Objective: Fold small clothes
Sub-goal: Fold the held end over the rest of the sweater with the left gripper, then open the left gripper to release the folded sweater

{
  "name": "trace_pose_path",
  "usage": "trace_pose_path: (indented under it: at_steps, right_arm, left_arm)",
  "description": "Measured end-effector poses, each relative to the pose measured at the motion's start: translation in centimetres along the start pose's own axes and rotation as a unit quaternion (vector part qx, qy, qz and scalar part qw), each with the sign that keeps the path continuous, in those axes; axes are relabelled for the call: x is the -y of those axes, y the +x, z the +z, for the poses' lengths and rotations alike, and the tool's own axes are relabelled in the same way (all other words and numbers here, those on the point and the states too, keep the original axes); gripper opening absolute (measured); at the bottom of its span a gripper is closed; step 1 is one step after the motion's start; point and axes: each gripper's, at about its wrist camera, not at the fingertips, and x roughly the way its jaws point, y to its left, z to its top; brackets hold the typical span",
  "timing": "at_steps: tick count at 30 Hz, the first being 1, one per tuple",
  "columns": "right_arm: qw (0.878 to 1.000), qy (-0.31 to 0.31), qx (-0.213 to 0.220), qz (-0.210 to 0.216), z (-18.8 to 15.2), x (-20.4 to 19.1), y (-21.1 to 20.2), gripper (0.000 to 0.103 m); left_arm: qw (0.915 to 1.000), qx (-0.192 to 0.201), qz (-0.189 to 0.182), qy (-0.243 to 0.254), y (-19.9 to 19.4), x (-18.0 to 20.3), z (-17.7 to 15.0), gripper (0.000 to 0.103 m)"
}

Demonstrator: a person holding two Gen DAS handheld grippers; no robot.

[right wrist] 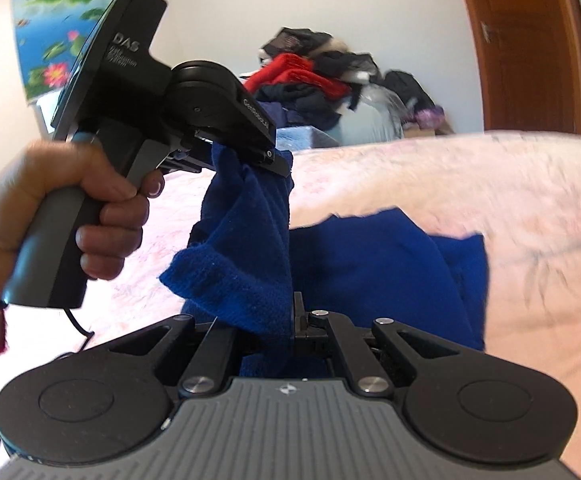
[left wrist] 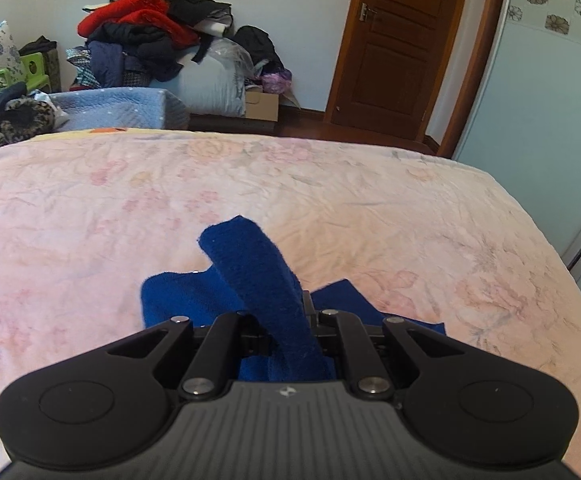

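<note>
A small blue knitted garment lies partly on the pink floral bedspread. My left gripper is shut on a strip of it that rises over the jaws. In the right wrist view the same blue garment hangs between both grippers. There my left gripper, held by a hand, pinches one edge up off the bed. My right gripper is shut on another edge close to the lens. Both pairs of fingertips are hidden by cloth.
A heap of red and dark clothes stands on bedding beyond the bed's far edge. A brown wooden door is at the right, with a pale wardrobe beside it. A green stool sits at the far left.
</note>
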Motion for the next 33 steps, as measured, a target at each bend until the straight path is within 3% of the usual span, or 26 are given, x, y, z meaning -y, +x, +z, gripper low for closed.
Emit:
trace_pose_path:
  at_steps: [12,27,33]
  right_arm:
    - [0.997,0.080,-0.020,0.000,-1.6,5.4,0.2,0.005]
    - [0.994,0.107,-0.031,0.019,-2.8,7.9,0.4,0.005]
    - [0.991,0.128,-0.043,0.027,-3.4,8.1,0.2,0.005]
  left_arm:
    - [0.9987,-0.029,-0.019,0.038,4.2,6.0,-1.4,0.010]
    - [0.9969,-0.044,-0.008,0.065,5.8,8.3,-2.6,0.010]
    - [0.9961,-0.050,-0.022,0.070,6.3,8.8,-2.9,0.014]
